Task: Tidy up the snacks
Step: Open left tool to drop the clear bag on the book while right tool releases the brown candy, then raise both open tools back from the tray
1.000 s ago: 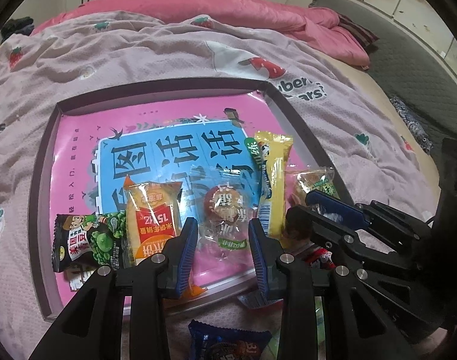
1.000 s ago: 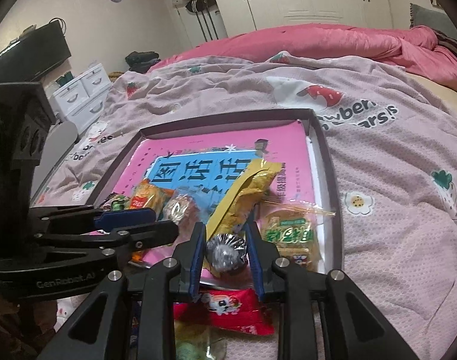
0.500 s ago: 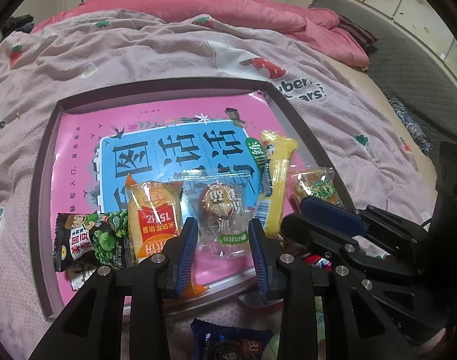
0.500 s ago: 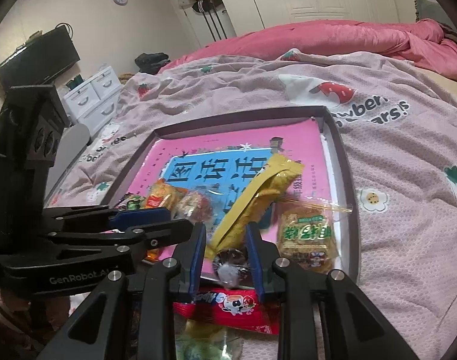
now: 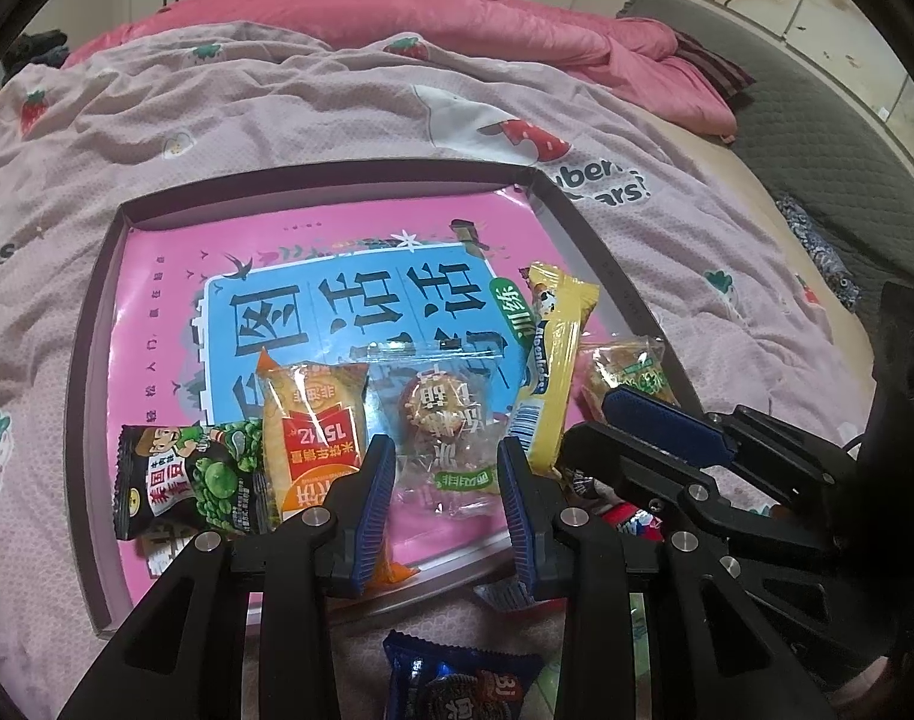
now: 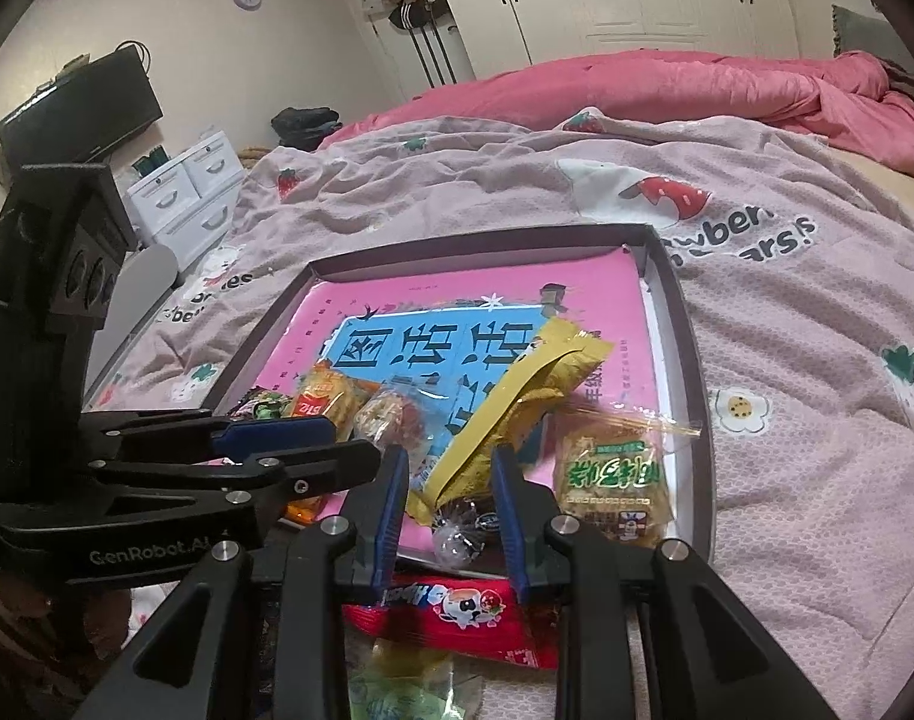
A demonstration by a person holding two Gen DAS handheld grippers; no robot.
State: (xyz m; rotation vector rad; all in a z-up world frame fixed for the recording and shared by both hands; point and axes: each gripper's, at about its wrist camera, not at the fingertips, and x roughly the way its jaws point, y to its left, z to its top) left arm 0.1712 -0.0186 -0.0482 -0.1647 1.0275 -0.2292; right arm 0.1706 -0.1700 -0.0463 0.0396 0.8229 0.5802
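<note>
Right now the right gripper point(image 6: 448, 456) is pinching a small foil-wrapped candy point(image 6: 457, 525), which hangs just over the near rim of the tray point(image 6: 691, 372). It sits at the foot of the yellow snack bar point(image 6: 517, 396), whose long axis runs away from the jaws towards the far wall. The green-label biscuit pack point(image 6: 613, 474) lies flat just right of the bar. My read: the drop spot is straight ahead and slightly right, in the narrow slot between bar and biscuit pack. The left gripper point(image 5: 445, 447) has its jaws drawn close. The near edge of the clear-wrapped pastry point(image 5: 442, 414) lies between them, but I can't tell whether they are nipping it. The blue cookie pack point(image 5: 457, 684) lies outside the tray right under the left gripper, and the red snack pack point(image 6: 457, 606) under the right.
</note>
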